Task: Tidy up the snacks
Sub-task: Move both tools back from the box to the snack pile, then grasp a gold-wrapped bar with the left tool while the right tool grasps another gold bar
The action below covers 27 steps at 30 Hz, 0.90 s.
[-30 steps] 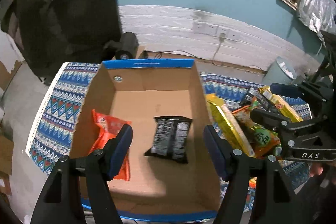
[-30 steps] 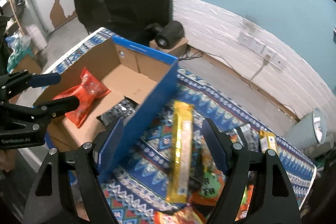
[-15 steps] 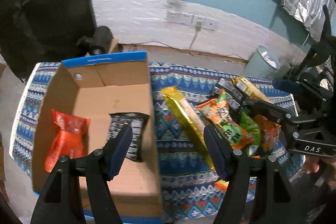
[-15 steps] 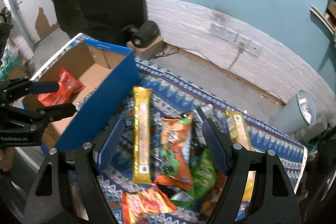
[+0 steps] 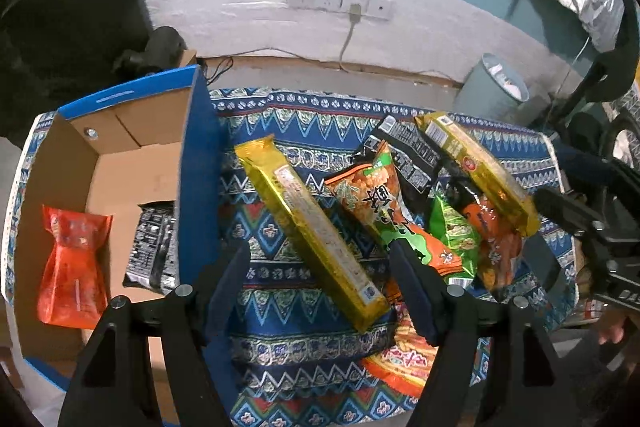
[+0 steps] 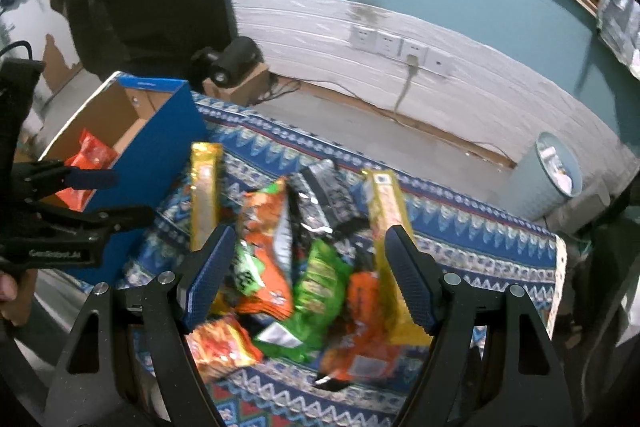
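Patterned cloth, box at left edge, both hand-held grippers wide open, empty.

**Shiny wrappers, matt card, woven cloth**

The box is plain matt cardboard inside, with a smooth blue printed skin outside. In it lie a glossy red packet and a black foil packet that catches the light. The tabletop wears a patterned woven cloth, dull in finish. On it the long gold bar has crinkled metallic foil, and the orange bag is shiny plastic film. The left tongs and right tongs are matt black plastic with textured blue pads and bright metal screws.
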Tool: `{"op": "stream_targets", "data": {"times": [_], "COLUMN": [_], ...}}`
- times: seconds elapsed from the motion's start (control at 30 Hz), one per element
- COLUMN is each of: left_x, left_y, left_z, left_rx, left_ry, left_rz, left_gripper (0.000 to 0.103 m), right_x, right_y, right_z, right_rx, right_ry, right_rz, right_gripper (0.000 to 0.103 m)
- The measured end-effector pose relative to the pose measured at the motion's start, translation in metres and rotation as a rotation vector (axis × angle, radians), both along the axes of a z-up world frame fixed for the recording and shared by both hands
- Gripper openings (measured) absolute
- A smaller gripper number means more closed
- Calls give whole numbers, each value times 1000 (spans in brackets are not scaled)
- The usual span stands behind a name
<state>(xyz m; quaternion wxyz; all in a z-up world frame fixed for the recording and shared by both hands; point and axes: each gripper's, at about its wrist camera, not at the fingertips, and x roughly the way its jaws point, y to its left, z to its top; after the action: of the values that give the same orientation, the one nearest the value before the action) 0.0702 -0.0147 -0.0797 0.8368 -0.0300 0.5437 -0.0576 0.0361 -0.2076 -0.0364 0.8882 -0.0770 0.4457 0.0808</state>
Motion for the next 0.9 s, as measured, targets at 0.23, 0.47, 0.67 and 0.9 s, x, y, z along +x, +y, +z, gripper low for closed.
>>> {"op": "stream_targets", "data": {"times": [0.23,0.47,0.67,0.9], "left_x": [13,27,38,44], "left_y": [-17,-24,-28,-31], "left_z": [-25,-48,-65,-92], "left_rx": [51,88,113,169], "left_ry": [58,107,132,176], "left_rz": [10,34,54,41], "left_gripper": [74,75,79,79], "right_x": [0,16,26,31], "right_y": [-35,-55,-65,-68], "right_z": [-9,-27,-37,-45], "right_rx": [3,-25,0,6], "right_ry": [11,57,75,86], "right_rz": [-41,-38,-69,-70], "right_gripper": [77,77,77,77]}}
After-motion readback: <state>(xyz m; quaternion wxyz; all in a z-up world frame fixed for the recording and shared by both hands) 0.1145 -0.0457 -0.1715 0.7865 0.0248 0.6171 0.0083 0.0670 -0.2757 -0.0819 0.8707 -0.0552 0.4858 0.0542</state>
